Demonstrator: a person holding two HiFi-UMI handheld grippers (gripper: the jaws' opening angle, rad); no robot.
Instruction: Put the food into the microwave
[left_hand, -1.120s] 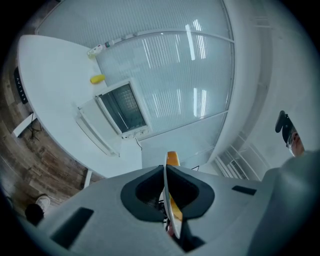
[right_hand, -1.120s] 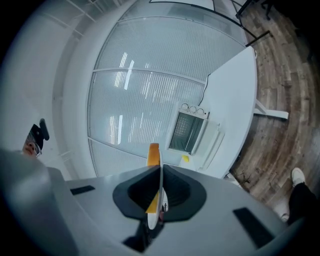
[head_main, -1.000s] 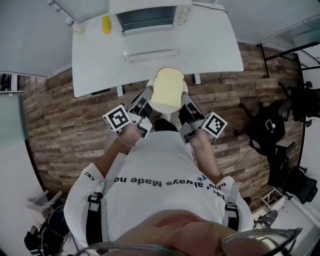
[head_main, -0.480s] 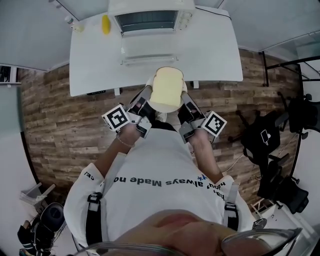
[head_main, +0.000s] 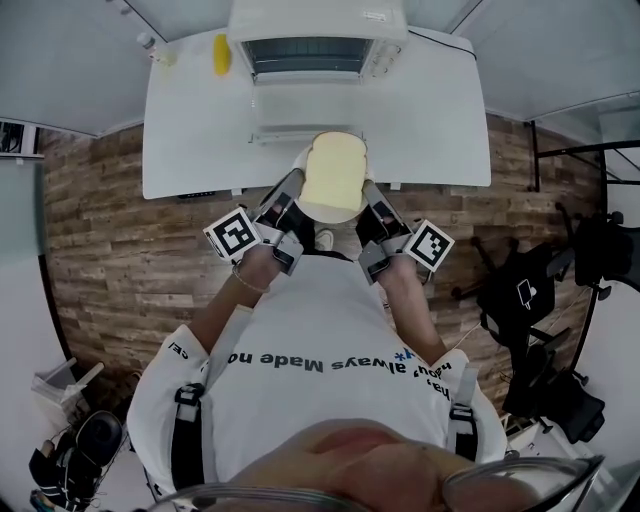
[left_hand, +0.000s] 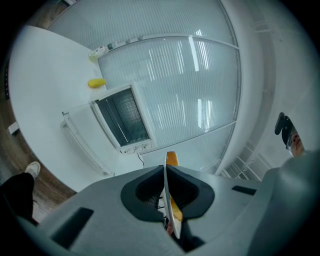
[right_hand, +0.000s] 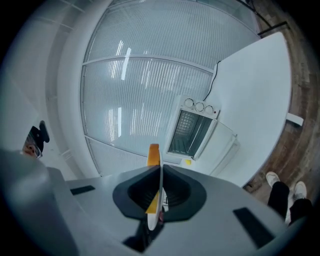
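White plate (head_main: 327, 216) with bread slice (head_main: 335, 172), centre frame, is clamped at opposite rims by left hand-held gripper (head_main: 291, 196) and right hand-held gripper (head_main: 371, 203); best held level, both moved together into open microwave (head_main: 318, 45) at top.

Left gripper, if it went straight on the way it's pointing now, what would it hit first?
Besides the plate clamped in its jaws, probably nothing soon: the left gripper aims just right of the microwave, over the table, toward the ribbed wall behind. Height is unclear.
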